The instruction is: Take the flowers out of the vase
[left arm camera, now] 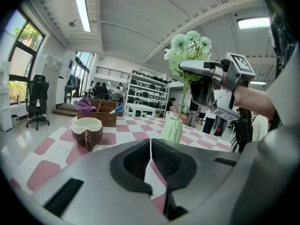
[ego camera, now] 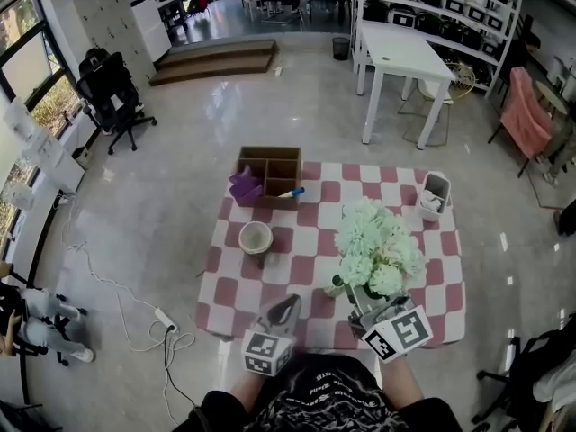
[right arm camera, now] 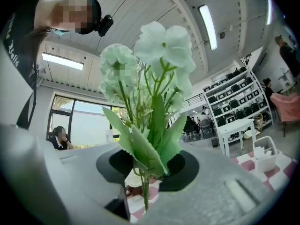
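— What is held in the right claw?
— The green stems of the flowers are clamped between its jaws, which are set narrow, and the leaves are spread over the dark pads. The bunch is kept upright, with the pale blooms carried above the claw.

— Where is the bunch in relation to the vase?
— In the left gripper view it is seen raised over the pale green vase. A thin stem can be followed down to the vase's mouth, but whether its end is inside cannot be told. The vase itself is stood upright on the table, which is covered in a pink and white check.

— And the left claw?
— Its jaws are pressed together with nothing caught between them. It is held low over the near edge of the table, to the left of the vase and apart from it.

— What else is laid out?
— A brown cup with a cream inside is set left of the vase. A wooden box with compartments is placed at the far edge, with a purple cloth tucked into its left side. A white basket is found at the far right corner.
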`<act>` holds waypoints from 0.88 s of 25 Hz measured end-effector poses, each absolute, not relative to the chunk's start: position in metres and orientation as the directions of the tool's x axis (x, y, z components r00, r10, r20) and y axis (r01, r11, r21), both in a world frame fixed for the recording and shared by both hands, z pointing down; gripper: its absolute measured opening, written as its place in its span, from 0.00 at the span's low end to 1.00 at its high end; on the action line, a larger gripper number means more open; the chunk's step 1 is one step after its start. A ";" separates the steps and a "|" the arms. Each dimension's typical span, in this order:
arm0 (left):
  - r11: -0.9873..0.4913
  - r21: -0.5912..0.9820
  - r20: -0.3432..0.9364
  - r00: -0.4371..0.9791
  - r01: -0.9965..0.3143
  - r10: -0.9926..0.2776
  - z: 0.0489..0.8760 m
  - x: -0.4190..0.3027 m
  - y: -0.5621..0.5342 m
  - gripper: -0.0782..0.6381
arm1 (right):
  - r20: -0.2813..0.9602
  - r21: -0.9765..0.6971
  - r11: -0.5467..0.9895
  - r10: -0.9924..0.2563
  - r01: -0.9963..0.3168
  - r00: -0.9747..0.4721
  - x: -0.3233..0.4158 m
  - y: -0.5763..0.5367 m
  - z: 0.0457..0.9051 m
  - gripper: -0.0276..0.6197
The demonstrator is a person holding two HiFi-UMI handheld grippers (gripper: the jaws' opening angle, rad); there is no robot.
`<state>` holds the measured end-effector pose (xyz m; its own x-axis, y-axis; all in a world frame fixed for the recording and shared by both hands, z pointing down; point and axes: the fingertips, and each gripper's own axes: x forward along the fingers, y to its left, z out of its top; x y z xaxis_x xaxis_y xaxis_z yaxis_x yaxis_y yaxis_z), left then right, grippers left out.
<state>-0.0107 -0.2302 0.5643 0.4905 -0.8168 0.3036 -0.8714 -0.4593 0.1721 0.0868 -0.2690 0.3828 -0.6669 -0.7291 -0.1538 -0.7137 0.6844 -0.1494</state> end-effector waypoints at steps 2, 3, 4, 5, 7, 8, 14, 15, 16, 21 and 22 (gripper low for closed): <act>-0.461 0.172 0.299 0.492 -0.871 -0.818 0.563 -0.010 -0.229 0.13 | -0.182 -0.144 0.684 -0.729 -0.715 -0.660 0.089 -0.266 0.374 0.23; -0.462 0.171 0.298 0.493 -0.870 -0.818 0.562 -0.010 -0.228 0.13 | -0.204 -0.139 0.683 -0.728 -0.717 -0.654 0.090 -0.264 0.369 0.23; -0.463 0.169 0.299 0.493 -0.870 -0.817 0.563 -0.010 -0.226 0.13 | -0.226 -0.132 0.683 -0.726 -0.718 -0.649 0.092 -0.262 0.364 0.22; -0.465 0.168 0.300 0.494 -0.869 -0.816 0.564 -0.010 -0.226 0.13 | -0.240 -0.127 0.685 -0.723 -0.718 -0.647 0.092 -0.260 0.360 0.22; -0.469 0.168 0.294 0.498 -0.867 -0.816 0.562 -0.008 -0.225 0.13 | -0.245 -0.120 0.686 -0.721 -0.717 -0.648 0.092 -0.260 0.354 0.21; -0.470 0.170 0.291 0.499 -0.866 -0.816 0.562 -0.007 -0.224 0.13 | -0.241 -0.115 0.684 -0.722 -0.720 -0.648 0.092 -0.259 0.353 0.21; -0.485 0.172 0.284 0.515 -0.857 -0.809 0.562 -0.002 -0.217 0.13 | -0.241 -0.081 0.649 -0.750 -0.757 -0.617 0.100 -0.252 0.347 0.21; -0.492 0.171 0.282 0.520 -0.854 -0.806 0.562 0.000 -0.215 0.13 | -0.249 -0.086 0.642 -0.754 -0.762 -0.608 0.103 -0.250 0.345 0.21; -0.496 0.169 0.280 0.524 -0.851 -0.804 0.561 0.002 -0.214 0.13 | -0.260 -0.091 0.638 -0.757 -0.765 -0.600 0.106 -0.249 0.341 0.21; -0.509 0.167 0.268 0.536 -0.844 -0.800 0.559 0.007 -0.211 0.13 | -0.309 -0.077 0.616 -0.762 -0.784 -0.569 0.119 -0.240 0.324 0.20; -0.513 0.167 0.268 0.539 -0.842 -0.799 0.559 0.008 -0.211 0.13 | -0.313 -0.073 0.610 -0.765 -0.789 -0.562 0.122 -0.238 0.322 0.20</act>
